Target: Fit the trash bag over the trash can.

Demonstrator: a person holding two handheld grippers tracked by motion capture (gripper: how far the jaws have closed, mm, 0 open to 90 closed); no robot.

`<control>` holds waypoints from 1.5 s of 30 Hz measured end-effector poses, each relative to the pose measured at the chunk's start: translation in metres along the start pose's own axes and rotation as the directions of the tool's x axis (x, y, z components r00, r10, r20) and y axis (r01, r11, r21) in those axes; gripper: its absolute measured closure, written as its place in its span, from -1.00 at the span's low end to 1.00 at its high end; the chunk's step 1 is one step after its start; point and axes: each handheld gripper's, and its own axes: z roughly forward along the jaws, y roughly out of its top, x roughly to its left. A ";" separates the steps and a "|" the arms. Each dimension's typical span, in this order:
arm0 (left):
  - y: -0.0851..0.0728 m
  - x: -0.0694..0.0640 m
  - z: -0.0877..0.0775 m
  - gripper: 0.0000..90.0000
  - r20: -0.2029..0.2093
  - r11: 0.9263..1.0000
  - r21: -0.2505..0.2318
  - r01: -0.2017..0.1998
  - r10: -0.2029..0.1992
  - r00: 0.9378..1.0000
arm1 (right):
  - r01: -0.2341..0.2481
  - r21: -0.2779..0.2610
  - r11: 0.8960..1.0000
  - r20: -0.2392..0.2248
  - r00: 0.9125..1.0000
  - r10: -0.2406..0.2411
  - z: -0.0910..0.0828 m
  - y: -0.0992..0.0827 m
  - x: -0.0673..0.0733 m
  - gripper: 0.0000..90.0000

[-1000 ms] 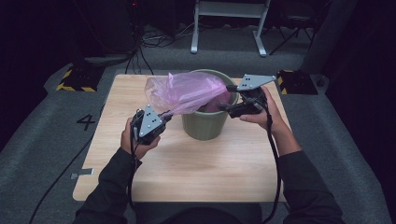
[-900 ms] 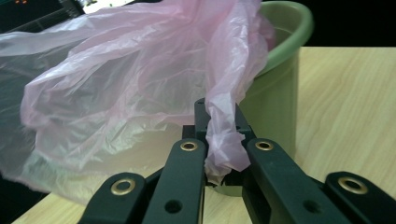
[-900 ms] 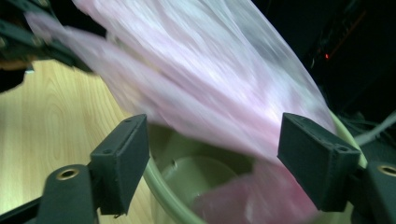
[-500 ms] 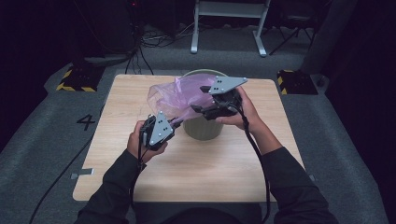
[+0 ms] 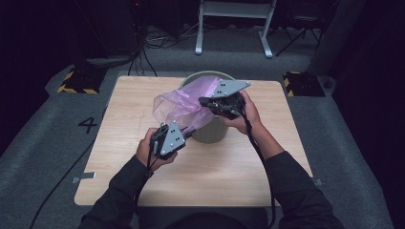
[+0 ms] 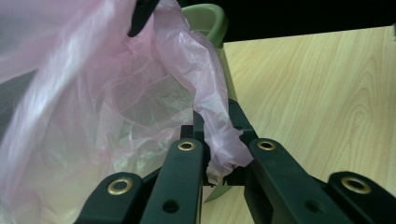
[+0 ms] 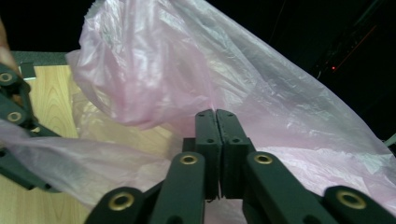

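A pale green bin point(image 5: 213, 131) stands on the wooden table point(image 5: 124, 109). A thin pink plastic bag point(image 5: 180, 103) hangs over its near left side, stretched between both grippers. My left gripper point(image 5: 187, 135) is in front of the bin, shut on a twisted strip of the bag point(image 6: 215, 122). My right gripper point(image 5: 204, 101) hovers over the bin's mouth, its jaws pressed together on the bag's film point(image 7: 154, 74). In the left gripper view the bin's rim point(image 6: 208, 17) shows behind the bag. The right gripper view also shows the left gripper point(image 7: 14, 116) at far left.
Bare table point(image 6: 322, 88) lies to the right of the bin and in front of it. Beyond the table are a white metal stand point(image 5: 234, 24), floor cables point(image 5: 153, 40) and yellow-black striped blocks point(image 5: 76, 81).
The right gripper has moved left from the bin's right rim to over its mouth. The left gripper has shifted right and nearer the person, and the bag now spreads between them.
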 end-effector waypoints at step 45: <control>0.009 0.078 -0.001 0.25 -0.041 0.987 0.030 0.157 -0.156 0.987 | -0.129 -0.005 0.992 0.053 0.990 0.129 -0.028 -0.038 -0.035 0.96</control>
